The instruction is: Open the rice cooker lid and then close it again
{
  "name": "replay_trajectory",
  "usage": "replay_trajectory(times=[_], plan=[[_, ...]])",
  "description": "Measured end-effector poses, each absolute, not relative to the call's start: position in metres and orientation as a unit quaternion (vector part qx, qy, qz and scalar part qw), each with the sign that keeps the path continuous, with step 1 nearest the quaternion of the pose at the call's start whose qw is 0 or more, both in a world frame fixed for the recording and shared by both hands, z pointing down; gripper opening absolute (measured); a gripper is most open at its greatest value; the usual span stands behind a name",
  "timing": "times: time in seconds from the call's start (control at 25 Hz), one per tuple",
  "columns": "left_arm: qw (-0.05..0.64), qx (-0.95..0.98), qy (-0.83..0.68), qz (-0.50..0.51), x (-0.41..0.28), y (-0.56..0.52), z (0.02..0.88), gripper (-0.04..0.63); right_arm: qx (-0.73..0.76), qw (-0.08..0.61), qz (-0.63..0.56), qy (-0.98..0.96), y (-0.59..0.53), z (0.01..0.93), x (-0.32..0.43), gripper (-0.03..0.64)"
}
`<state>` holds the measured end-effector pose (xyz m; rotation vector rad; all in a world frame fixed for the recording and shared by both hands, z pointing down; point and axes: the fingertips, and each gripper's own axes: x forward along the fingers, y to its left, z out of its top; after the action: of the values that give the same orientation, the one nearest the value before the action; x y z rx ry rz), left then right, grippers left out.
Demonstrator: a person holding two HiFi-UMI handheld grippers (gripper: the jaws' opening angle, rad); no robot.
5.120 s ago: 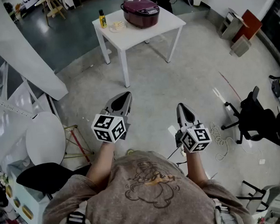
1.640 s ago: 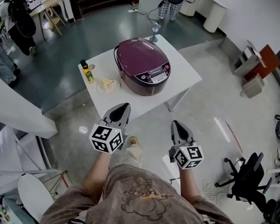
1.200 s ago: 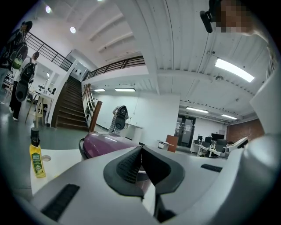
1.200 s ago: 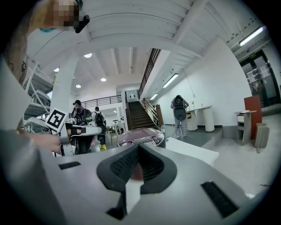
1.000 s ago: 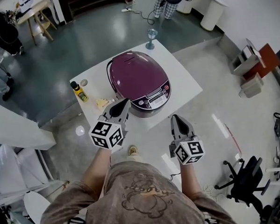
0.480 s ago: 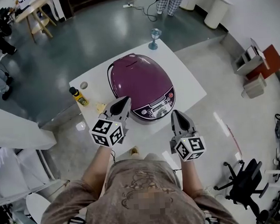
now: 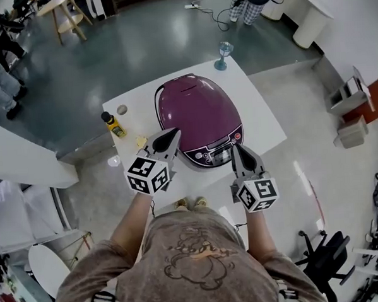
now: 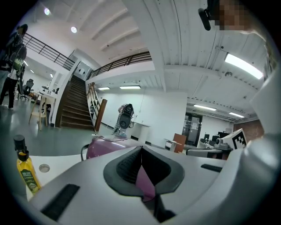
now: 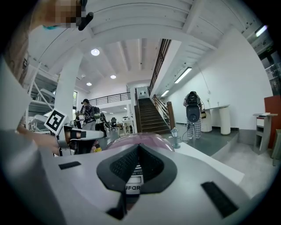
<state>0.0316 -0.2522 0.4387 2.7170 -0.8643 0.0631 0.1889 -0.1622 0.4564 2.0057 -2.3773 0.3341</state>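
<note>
Moved in closer since a moment ago to the purple rice cooker [image 7: 198, 118] on the white table [image 7: 263, 121], lid down, with left gripper [image 7: 173, 133] and right gripper [image 7: 236, 147] both pinched together on nothing, held by its front, likely to reach the lid button.

White table [image 7: 263, 121], yellow bottle [image 7: 114, 126] near left edge, stemmed glass [image 7: 221, 54] at far corner

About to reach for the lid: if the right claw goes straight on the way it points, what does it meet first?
Probably the cooker, at its front panel, dead ahead past the shut right claw; depth is unclear.
</note>
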Motion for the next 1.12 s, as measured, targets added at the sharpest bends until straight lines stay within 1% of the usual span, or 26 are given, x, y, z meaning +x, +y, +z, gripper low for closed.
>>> replay_trajectory(times=[0.44,1.12], plan=[[0.143,0.932,-0.331,0.024,0.029,-0.259,0.445,0.021,0.601,0.042,0.112,-0.79,-0.195,0.467,0.18,0.003],[0.153,0.92,-0.358,0.038,0.027,-0.261,0.461,0.021,0.556,0.1,0.132,-0.815,-0.208,0.485,0.171,0.003]])
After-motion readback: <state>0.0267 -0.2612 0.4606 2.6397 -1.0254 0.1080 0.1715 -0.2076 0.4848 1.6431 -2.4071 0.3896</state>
